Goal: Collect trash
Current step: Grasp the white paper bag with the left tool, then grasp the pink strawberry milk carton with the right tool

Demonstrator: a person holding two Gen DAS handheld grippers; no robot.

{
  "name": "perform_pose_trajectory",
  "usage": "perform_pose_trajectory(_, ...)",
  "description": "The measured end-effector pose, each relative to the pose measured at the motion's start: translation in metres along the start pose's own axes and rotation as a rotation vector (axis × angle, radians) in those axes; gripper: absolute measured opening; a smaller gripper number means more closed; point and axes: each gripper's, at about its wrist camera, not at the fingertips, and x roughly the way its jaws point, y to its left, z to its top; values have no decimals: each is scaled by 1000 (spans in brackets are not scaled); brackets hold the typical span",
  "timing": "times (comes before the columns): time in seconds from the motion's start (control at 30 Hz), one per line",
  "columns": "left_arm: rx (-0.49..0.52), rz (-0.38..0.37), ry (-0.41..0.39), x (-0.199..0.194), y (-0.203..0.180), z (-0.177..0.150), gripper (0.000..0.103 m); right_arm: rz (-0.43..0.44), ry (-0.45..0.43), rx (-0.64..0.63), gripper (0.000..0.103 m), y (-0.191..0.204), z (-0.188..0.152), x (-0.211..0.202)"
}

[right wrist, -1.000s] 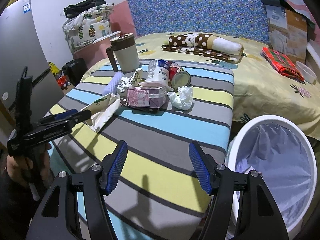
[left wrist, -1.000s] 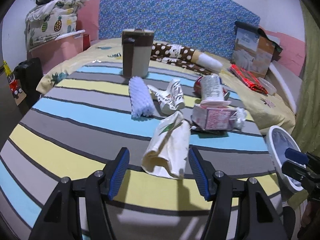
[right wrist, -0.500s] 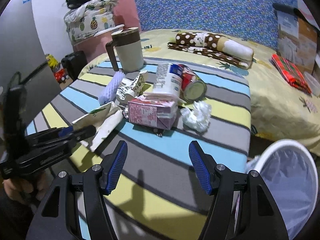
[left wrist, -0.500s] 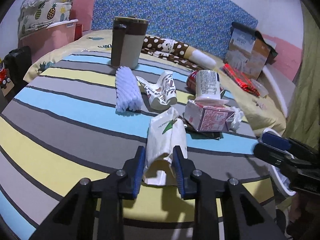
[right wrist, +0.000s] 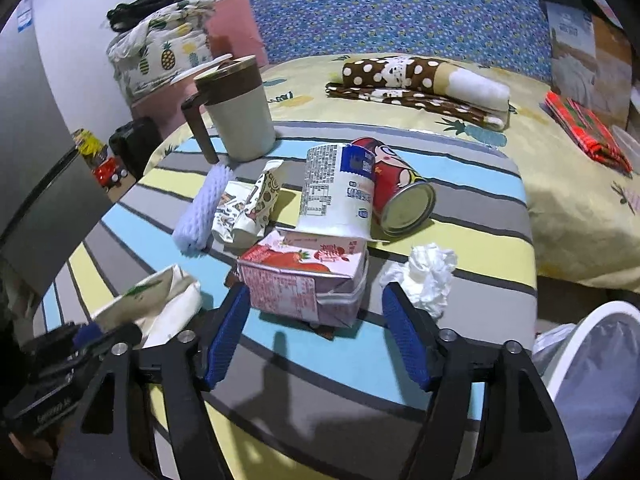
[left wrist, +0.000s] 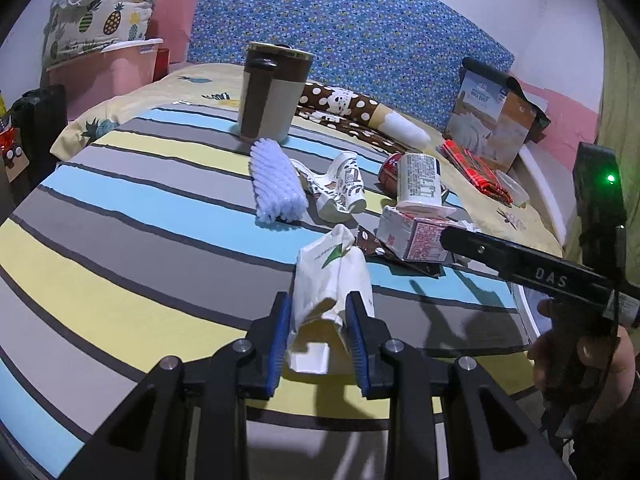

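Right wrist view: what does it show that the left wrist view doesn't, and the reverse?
Only the right wrist view shows the bin with its liner, low right, and the crumpled tissue clearly. Only the left wrist view shows the left gripper shut on the white bag. Both show the pink carton, yogurt cup, red can, foam sleeve and mug.

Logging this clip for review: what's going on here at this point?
A person is clearing litter off a striped table with handheld tongs. The left tongs are shut on a crumpled white paper bag, which still lies on the table. The right tongs stand open, their jaws having just widened, lined up with the pink milk carton but not gripping it. A lined white bin waits at the table's edge.
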Motion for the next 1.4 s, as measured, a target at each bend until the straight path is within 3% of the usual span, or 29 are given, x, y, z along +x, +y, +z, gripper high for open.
perform_pose_trajectory(0.53,-31,-12,-6,-3,10,-2,30,-55,33,-21,71,16,2,18)
perform_pose_trajectory(0.6,-37,-14,-5,-3,12,-2,30,-24,47,-7,71,14,3,19)
perform_pose_trajectory(0.67,-43,-15,-5,-3,13,-2,30,66,55,-25,71,19,1,15)
perform_pose_trajectory(0.83,-51,5,-19,-9,18,-2,30,136,48,-128,71,39,-7,5)
perform_pose_trajectory(1.1,-79,40,-36,-17,28,-1,30,100,36,-94,71,25,3,14)
perform_pose_trajectory(1.33,-92,57,-54,-26,34,0,30,248,39,-190,71,56,-6,4)
perform_pose_trajectory(1.4,-99,65,-57,-28,37,-1,30,222,25,-197,71,57,-5,3)
